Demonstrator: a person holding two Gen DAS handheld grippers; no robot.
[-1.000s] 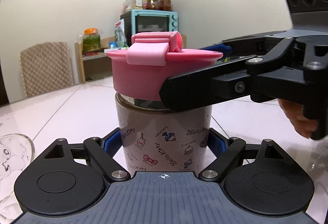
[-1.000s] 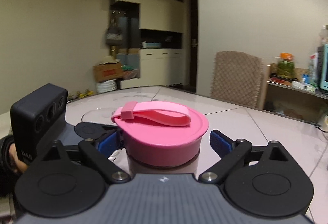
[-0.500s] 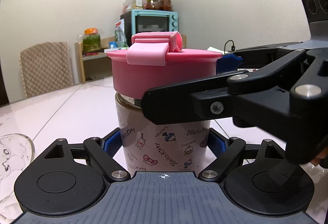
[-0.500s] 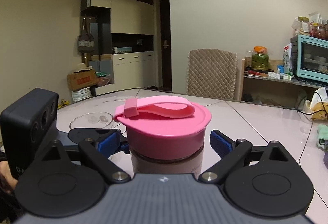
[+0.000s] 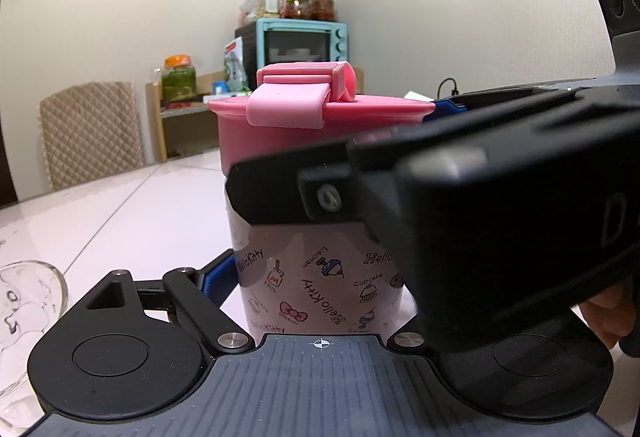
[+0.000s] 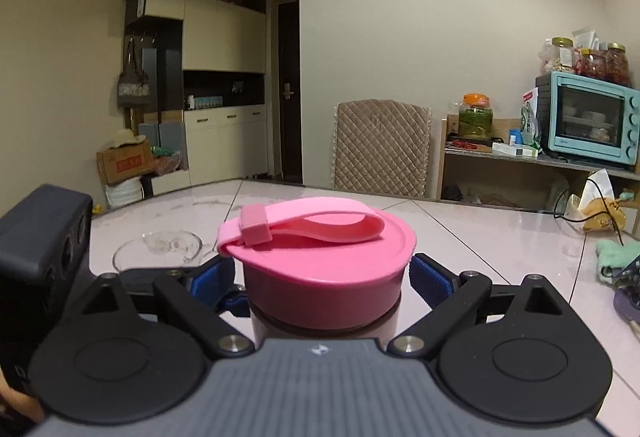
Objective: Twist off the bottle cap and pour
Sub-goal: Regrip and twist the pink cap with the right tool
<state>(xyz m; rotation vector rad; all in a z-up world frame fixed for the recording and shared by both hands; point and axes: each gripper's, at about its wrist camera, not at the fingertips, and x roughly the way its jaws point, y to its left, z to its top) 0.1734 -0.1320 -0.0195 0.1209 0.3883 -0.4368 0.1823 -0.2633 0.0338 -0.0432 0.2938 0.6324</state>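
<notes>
A Hello Kitty bottle stands upright on the pale table with a wide pink cap and pink strap on top. My left gripper is shut on the bottle's body, blue pads against its sides. My right gripper is shut on the pink cap, its blue pads on both sides of the rim. In the left wrist view the right gripper's black body crosses in front of the cap and hides its right part.
A clear glass bowl sits on the table left of the bottle, also at the lower left edge in the left wrist view. A teal oven, jars and a quilted chair stand behind. Bags and a cloth lie at right.
My right gripper has swung around the bottle with the cap held, its view turning from the cabinet toward the oven. The strap has rotated with it. The left gripper and bottle stayed still.
</notes>
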